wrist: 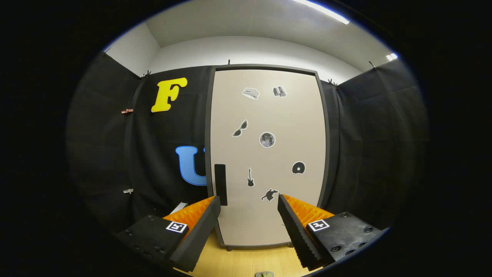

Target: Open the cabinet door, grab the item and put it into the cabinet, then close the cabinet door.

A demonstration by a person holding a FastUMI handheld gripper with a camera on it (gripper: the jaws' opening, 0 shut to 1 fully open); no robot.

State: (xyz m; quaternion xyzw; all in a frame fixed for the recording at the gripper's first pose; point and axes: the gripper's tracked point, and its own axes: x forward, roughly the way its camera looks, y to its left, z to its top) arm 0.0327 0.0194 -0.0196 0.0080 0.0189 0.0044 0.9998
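The cabinet [269, 115] stands upright ahead of me on a wooden table [246, 261]. Its beige door is closed, framed in dark grey and dotted with small stickers. A dark vertical handle [220, 184] sits on the door's left side, just above my left fingertip. My gripper [249, 202] is open, its two fingers spread wide with nothing between them, a short way in front of the lower door. A small grey-green item [264, 274] lies on the table close below, between the fingers, mostly cut off from sight.
Black cloth walls enclose the booth on the left, right and behind the cabinet. Small clips [127, 111] hang on the left wall. A pale flat object [178, 207] peeks out behind my left finger. White ceiling with strip lights above.
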